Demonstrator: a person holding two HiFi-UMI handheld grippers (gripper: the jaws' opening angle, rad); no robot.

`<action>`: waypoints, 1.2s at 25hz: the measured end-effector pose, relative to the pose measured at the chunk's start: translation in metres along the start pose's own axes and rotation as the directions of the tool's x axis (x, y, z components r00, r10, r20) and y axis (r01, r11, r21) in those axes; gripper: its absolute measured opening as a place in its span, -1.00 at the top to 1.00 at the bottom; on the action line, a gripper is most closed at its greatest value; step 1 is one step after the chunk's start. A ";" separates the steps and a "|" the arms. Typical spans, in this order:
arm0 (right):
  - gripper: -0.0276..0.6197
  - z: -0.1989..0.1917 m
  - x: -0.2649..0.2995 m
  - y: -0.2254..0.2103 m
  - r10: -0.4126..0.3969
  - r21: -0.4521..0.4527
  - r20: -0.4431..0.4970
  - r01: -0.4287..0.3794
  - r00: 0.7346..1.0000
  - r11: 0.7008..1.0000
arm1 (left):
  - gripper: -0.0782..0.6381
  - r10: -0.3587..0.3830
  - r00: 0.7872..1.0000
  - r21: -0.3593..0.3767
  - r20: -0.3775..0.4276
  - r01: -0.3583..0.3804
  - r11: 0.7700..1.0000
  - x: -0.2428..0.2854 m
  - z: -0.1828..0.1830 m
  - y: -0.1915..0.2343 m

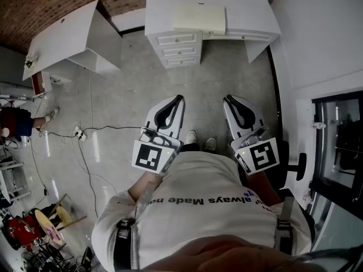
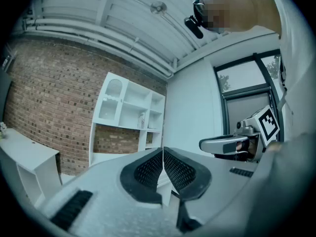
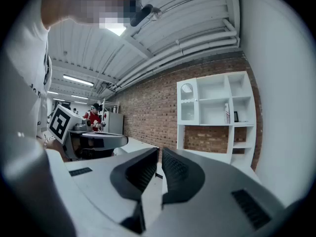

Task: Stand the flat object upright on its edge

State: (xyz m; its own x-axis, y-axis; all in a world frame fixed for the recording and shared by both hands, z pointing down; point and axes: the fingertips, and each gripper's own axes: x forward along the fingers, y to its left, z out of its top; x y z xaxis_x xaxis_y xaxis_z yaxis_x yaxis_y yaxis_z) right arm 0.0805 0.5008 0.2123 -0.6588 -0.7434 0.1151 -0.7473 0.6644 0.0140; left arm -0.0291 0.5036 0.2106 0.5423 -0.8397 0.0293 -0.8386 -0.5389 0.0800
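Not started. Left gripper (image 1: pixel 178 102) and right gripper (image 1: pixel 229 102) fingers closed, empty. Next: reach the flat object (image 1: pixel 199 18) on the table (image 1: pixel 255 18), top centre.

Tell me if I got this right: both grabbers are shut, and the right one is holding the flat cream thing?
Not quite. The left gripper and the right gripper are both shut, but the right one holds nothing: the right gripper view shows nothing between its jaws. In the head view the flat cream thing is on the white desk, away from both grippers.
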 end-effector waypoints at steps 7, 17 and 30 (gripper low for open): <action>0.81 0.005 0.006 0.005 -0.019 -0.026 -0.003 0.019 1.000 0.999 | 0.74 -0.001 1.000 -0.017 0.016 0.001 1.000 -0.004 0.003 0.007; 0.81 0.007 0.021 0.020 -0.047 -0.005 0.011 0.047 0.999 0.999 | 0.74 -0.039 0.999 -0.018 0.004 0.039 0.999 -0.012 -0.002 0.023; 0.81 0.002 0.053 -0.015 -0.035 0.006 0.016 0.035 0.999 0.999 | 0.75 -0.019 1.000 -0.027 -0.008 0.019 0.999 0.030 -0.006 0.046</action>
State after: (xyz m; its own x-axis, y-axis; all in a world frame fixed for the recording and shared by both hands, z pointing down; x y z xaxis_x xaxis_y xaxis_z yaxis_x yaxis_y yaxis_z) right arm 0.0568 0.4518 0.2162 -0.6333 -0.7677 0.0983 -0.7706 0.6372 0.0120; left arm -0.0514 0.4540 0.2215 0.5585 -0.8287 0.0358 -0.8266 -0.5524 0.1071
